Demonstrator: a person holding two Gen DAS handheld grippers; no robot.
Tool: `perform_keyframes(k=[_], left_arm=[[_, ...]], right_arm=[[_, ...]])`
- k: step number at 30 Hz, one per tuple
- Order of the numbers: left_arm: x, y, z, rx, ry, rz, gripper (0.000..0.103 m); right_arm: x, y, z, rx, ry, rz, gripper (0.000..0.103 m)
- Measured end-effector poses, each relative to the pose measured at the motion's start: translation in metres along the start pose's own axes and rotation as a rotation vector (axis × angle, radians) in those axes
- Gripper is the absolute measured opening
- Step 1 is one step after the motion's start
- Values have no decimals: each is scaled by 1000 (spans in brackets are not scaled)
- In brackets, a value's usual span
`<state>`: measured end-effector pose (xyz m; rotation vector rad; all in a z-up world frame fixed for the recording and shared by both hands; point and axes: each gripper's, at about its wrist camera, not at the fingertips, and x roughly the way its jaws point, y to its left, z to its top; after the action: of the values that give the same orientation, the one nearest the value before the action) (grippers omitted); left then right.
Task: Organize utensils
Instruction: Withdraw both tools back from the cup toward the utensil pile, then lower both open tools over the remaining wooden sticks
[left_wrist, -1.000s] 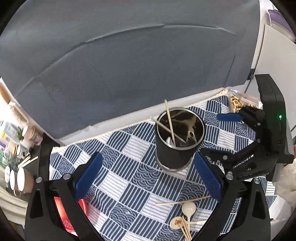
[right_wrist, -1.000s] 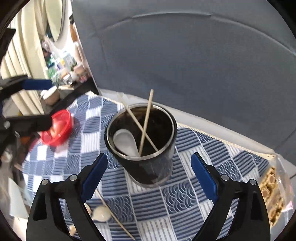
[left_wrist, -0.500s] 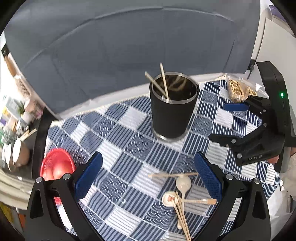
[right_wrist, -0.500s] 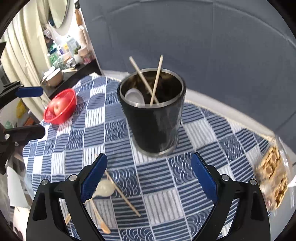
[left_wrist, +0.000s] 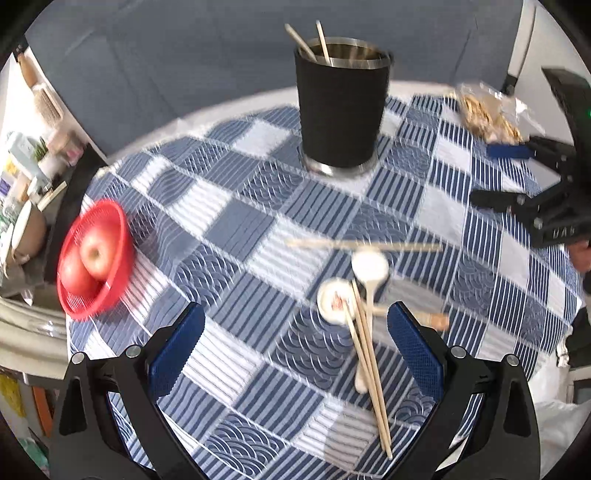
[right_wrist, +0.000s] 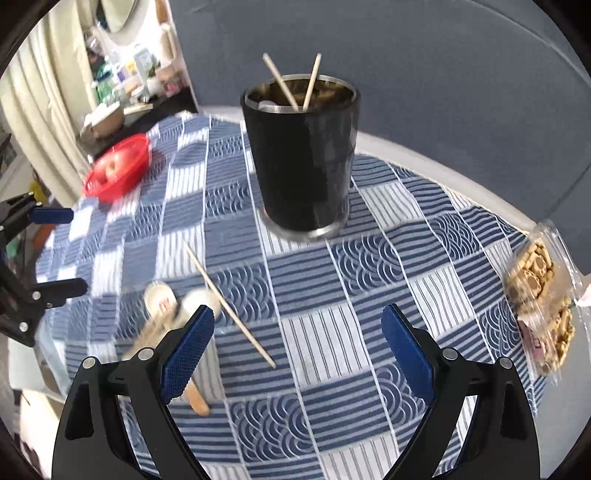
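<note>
Both grippers have pulled back from the black steel-rimmed cup (left_wrist: 341, 107), now farther off on the blue-and-white patterned tablecloth (left_wrist: 236, 229). Left gripper (left_wrist: 295, 349) and right gripper (right_wrist: 297, 349) gape wide, holding nothing. Wooden chopsticks (left_wrist: 369, 362) and white spoons (left_wrist: 369, 267) lie just ahead of the left gripper. Two chopsticks stand in the cup. No writing is legible.

A round bench (right_wrist: 424, 155) under a blue-and-white patchwork cloth (left_wrist: 236, 221) fills the foreground; behind it stands a grey upholstered backrest (right_wrist: 424, 74) — seamed, evenly lit; to one side, pale curtains (right_wrist: 40, 103) and a dark shelf (left_wrist: 70, 184) crowded with small bottles and jars, too blurred to tell apart.
</note>
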<state>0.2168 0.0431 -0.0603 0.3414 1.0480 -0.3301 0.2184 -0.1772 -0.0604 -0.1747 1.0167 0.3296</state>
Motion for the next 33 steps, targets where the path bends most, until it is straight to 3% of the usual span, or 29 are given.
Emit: perform_keyframes(k=[2, 10, 14, 19, 24, 29, 33], left_arm=[[5, -4, -13, 3, 2, 10, 97], [31, -9, -65, -36, 38, -107, 97], [44, -14, -82, -54, 67, -95, 97], [57, -5, -93, -129, 105, -83, 97], [67, 3, -97, -208, 140, -126, 97], [63, -4, -99, -186, 141, -123, 97], [72, -6, -97, -211, 185, -116, 97]], right_arm=[[4, -2, -8, 17, 20, 20, 87], [31, 1, -41, -2, 113, 5, 87], [41, 4, -45, -18, 141, 16, 87], [57, 9, -38, -51, 156, 11, 87], [72, 12, -31, -38, 156, 16, 87], [79, 19, -26, -59, 151, 7, 87], [80, 20, -20, -64, 153, 4, 87]])
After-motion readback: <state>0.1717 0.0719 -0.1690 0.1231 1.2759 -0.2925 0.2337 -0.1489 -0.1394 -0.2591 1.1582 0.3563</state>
